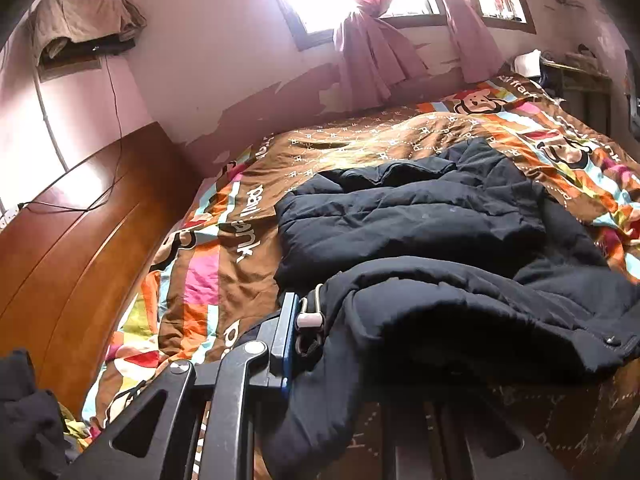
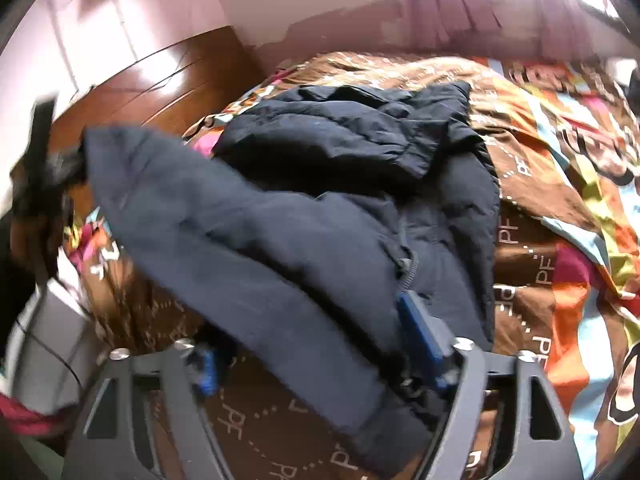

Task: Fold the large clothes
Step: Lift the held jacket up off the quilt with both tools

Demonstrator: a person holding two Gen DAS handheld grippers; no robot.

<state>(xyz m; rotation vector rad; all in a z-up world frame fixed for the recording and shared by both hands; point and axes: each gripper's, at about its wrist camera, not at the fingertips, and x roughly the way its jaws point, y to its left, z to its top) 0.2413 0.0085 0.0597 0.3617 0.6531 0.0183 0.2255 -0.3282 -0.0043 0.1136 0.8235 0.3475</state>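
Your dark puffer jacket [image 1: 420, 216] lies in the middle of the bed, on the brown and multicoloured cartoon-print bedspread [image 1: 224, 248]. Taking the jacket as the landmark: its far part is already doubled over on itself into a padded bundle, and its near part is raised off the bedspread toward you.

Your left tool [image 1: 304, 320] sits at the jacket's near left edge. Its jaws are nearly closed and pinch the dark fabric there; a drawcord with a pale toggle [image 1: 310, 320] hangs right beside the blue pad. From this grip a fold of the jacket drapes to the right, held clear of the bedspread. In the right wrist view the same tool [image 2: 44, 168] shows up as a blurred shape at the jacket's left end, with the cloth stretching away from it.

Your right tool [image 2: 312, 344] is at the jacket's near edge with its jaws standing wide. A band of the jacket lies across the gap between the two blue pads, but the pads do not press on it, so nothing is gripped on that side.

Beyond the jacket, past the bedspread, pink curtains [image 1: 372, 52] hang at a bright window. To the jacket's left stands the wooden headboard [image 1: 80, 240].
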